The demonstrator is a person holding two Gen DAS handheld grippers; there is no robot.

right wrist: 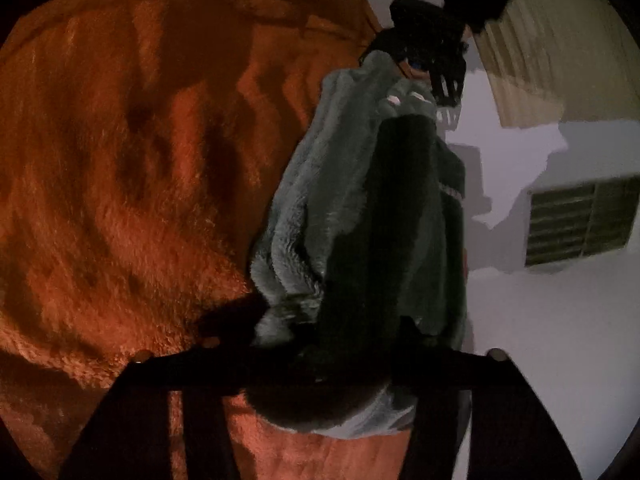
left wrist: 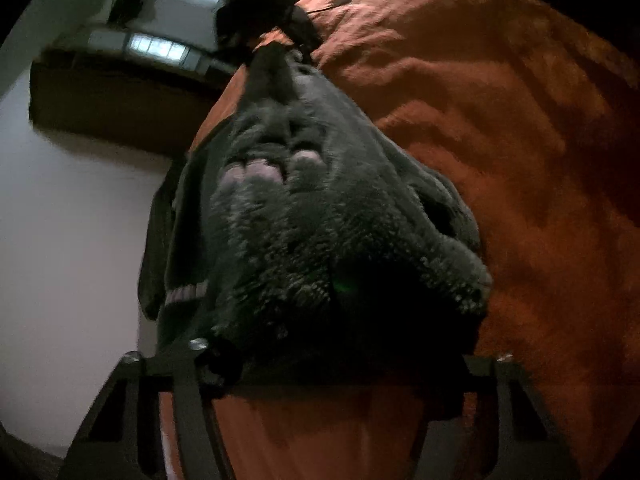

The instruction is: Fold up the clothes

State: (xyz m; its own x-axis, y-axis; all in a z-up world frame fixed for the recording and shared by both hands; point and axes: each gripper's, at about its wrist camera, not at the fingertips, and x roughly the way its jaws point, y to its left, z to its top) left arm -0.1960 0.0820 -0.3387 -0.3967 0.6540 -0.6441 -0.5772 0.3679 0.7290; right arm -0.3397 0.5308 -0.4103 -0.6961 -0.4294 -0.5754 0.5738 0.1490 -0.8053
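Observation:
A fluffy dark grey garment (left wrist: 320,220) with pale pink trim hangs bunched between my two grippers, lifted above an orange fuzzy blanket (left wrist: 500,140). In the left wrist view my left gripper (left wrist: 340,364) is shut on the near end of the garment, and the right gripper (left wrist: 282,40) pinches its far end. In the right wrist view my right gripper (right wrist: 320,364) is shut on its own end of the garment (right wrist: 360,220), with the left gripper (right wrist: 432,52) dark at the far end. The pile hides the fingertips in both views.
The orange blanket (right wrist: 120,160) fills one side of each view and lies under the garment. Beyond it are white walls (right wrist: 540,340), a vent grille (right wrist: 580,220), a dark cabinet (left wrist: 112,100) and lit windows (left wrist: 160,46).

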